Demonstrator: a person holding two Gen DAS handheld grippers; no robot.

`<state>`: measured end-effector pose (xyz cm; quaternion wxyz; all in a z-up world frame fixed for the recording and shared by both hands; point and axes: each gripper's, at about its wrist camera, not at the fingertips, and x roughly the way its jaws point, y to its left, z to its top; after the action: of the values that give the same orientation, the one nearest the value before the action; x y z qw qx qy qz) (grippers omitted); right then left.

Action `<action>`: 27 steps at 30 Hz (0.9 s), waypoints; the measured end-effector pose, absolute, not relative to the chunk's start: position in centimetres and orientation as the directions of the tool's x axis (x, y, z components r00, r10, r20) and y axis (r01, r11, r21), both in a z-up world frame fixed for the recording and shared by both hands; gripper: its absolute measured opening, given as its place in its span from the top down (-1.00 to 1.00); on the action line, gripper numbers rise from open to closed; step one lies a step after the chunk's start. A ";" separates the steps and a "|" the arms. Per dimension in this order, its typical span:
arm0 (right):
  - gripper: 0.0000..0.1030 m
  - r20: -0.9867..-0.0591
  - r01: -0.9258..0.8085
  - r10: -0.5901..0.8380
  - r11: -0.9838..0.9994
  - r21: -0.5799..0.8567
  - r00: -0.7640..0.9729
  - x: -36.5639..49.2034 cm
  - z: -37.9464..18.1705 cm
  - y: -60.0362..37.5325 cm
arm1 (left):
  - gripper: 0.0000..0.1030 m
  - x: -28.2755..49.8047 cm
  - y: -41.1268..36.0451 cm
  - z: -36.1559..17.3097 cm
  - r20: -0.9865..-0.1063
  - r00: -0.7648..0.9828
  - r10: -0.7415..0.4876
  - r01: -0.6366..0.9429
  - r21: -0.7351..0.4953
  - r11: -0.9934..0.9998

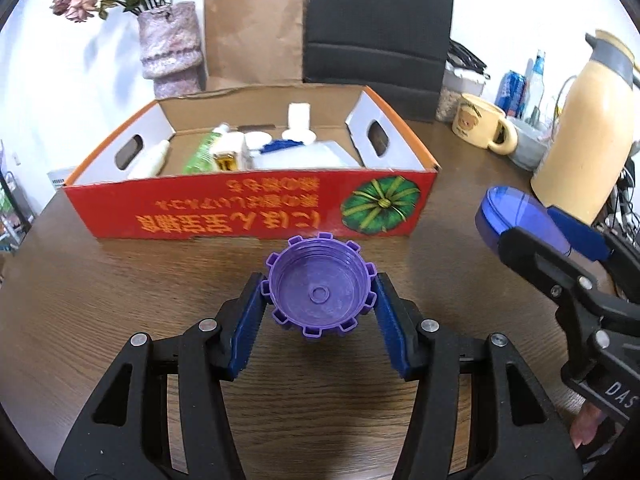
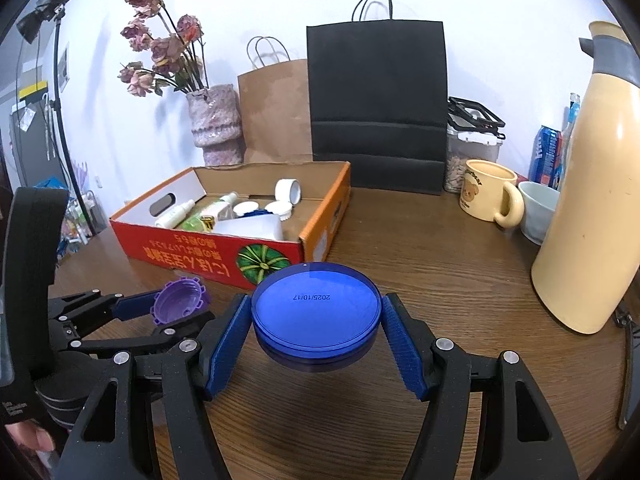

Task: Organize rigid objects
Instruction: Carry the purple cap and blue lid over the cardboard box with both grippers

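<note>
My left gripper (image 1: 319, 294) is shut on a purple ridged cap (image 1: 318, 286), hollow side up, lifted above the wooden table (image 1: 120, 280). In the right wrist view the same purple cap (image 2: 178, 300) shows at lower left in the left gripper (image 2: 176, 306). My right gripper (image 2: 316, 320) is shut on a flat round blue lid (image 2: 316, 308), held off the table; the blue lid (image 1: 516, 216) also appears at the right of the left wrist view. Ahead stands an open red cardboard box (image 1: 248, 212), also seen as the box (image 2: 208, 248), holding bottles, tubes and white caps.
Behind the box stand a vase of dried flowers (image 2: 216, 124), a brown paper bag (image 2: 276, 108) and a black bag (image 2: 378, 104). To the right are a cream thermos (image 2: 588, 216), a bear mug (image 2: 488, 196), a white bowl (image 2: 538, 210), a jar and cans.
</note>
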<state>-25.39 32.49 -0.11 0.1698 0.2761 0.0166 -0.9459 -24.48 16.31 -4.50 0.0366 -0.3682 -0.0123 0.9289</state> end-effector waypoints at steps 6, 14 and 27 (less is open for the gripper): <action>-0.38 -0.489 0.326 -0.317 -0.943 0.071 -0.813 -25.4 0.4 30.6 | 0.03 -24.7 13.8 -3.4 -0.654 -0.753 0.066 -0.029 -0.068 -0.997; -0.38 -0.453 0.317 -0.315 -0.946 0.072 -0.834 -25.9 1.1 27.8 | 0.03 -25.9 10.6 -1.9 -0.620 -0.783 0.050 0.007 -0.089 -0.996; -0.38 -0.410 0.296 -0.294 -0.953 0.059 -0.863 -28.2 2.5 23.5 | 0.03 -28.5 7.1 0.3 -0.581 -0.813 0.032 0.028 -0.094 -0.995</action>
<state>-28.15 23.49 2.53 0.1529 0.2118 0.0029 -0.9653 -28.51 7.09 0.25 0.0008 -0.3058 -0.0489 0.9508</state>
